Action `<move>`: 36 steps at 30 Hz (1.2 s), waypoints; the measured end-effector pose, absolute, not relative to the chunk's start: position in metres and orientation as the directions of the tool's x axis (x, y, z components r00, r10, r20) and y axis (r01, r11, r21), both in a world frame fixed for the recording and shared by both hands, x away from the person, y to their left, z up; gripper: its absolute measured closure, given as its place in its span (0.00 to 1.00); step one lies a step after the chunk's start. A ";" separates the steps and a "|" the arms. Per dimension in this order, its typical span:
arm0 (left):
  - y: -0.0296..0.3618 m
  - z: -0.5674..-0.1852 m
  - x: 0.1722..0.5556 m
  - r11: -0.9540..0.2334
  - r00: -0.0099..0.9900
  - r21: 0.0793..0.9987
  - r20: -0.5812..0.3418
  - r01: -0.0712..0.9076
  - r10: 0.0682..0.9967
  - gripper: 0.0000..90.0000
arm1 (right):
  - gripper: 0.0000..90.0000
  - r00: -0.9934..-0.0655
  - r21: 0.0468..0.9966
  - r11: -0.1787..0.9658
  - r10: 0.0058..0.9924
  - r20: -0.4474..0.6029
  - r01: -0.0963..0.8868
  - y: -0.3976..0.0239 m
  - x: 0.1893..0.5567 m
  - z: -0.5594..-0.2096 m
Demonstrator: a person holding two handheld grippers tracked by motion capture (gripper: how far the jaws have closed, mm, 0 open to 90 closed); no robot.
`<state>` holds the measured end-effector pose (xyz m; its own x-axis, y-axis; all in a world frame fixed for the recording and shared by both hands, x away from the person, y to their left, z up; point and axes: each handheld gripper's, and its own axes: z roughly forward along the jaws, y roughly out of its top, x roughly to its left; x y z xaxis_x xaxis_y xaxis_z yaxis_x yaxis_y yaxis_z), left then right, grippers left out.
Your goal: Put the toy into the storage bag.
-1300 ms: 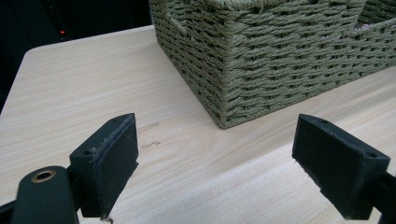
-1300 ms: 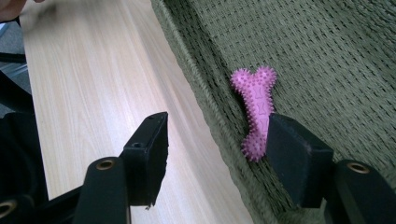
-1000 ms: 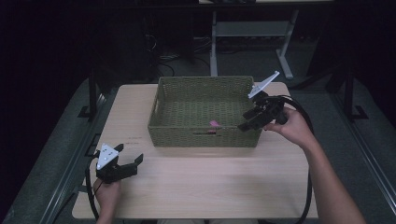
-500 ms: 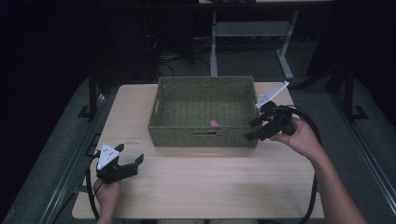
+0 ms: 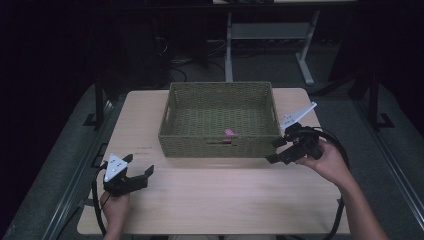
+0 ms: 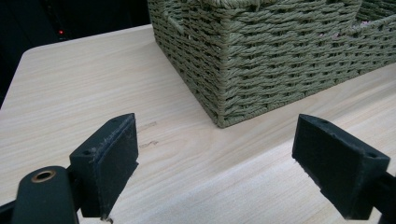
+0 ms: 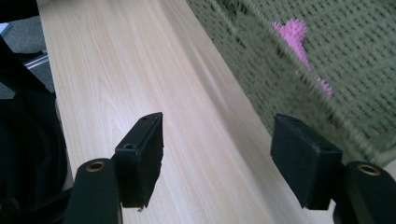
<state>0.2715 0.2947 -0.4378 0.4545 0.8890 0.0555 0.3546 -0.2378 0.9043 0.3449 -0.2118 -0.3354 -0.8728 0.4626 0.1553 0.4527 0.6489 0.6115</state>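
Looking down from the high view, a pale wooden table [image 5: 215,195] holds a woven olive basket [image 5: 220,145] at its far middle, with a dark floor and a grey desk frame [image 5: 270,35] behind. Nothing lies between either gripper and the basket. The left gripper [image 5: 139,175] sits low near the table's front left corner, hand under it, jaws spread and empty, well apart from the basket. The right gripper [image 5: 275,151] hangs just beside the basket's front right corner, tilted down and leftward; its jaws have just been opening, with nothing between them. A small pink object [image 5: 229,133] lies inside the basket against the front wall.

In the left gripper view, both black jaws stand wide over bare wood, facing the basket's [image 6: 280,60] near corner.

In the right gripper view, parted jaws frame the tabletop [image 7: 130,74]; the pink object [image 7: 294,35] shows blurred beyond the basket's [image 7: 364,60] weave.
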 end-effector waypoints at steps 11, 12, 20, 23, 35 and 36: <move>0.296 -0.438 0.271 -0.239 0.453 0.904 0.059 0.354 0.890 0.15 | 0.38 -0.860 0.614 0.631 0.479 0.173 0.475 -0.223 0.335 -0.353; 0.296 -0.438 0.271 -0.240 0.452 0.904 0.059 0.354 0.890 0.15 | 0.38 -0.860 0.614 0.630 0.480 0.175 0.476 -0.223 0.333 -0.355; 0.295 -0.437 0.271 -0.242 0.454 0.904 0.061 0.352 0.889 0.15 | 0.37 -0.850 0.617 0.615 0.492 0.186 0.491 -0.229 0.325 -0.368; 0.295 -0.438 0.271 -0.241 0.454 0.904 0.060 0.353 0.889 0.15 | 0.37 -0.848 0.614 0.615 0.496 0.187 0.495 -0.230 0.322 -0.373; 0.293 -0.438 0.272 -0.244 0.456 0.903 0.060 0.355 0.888 0.15 | 0.37 -0.832 0.608 0.601 0.518 0.197 0.518 -0.237 0.309 -0.394; 0.293 -0.438 0.272 -0.243 0.456 0.903 0.060 0.355 0.888 0.15 | 0.37 -0.833 0.610 0.602 0.519 0.193 0.516 -0.237 0.308 -0.395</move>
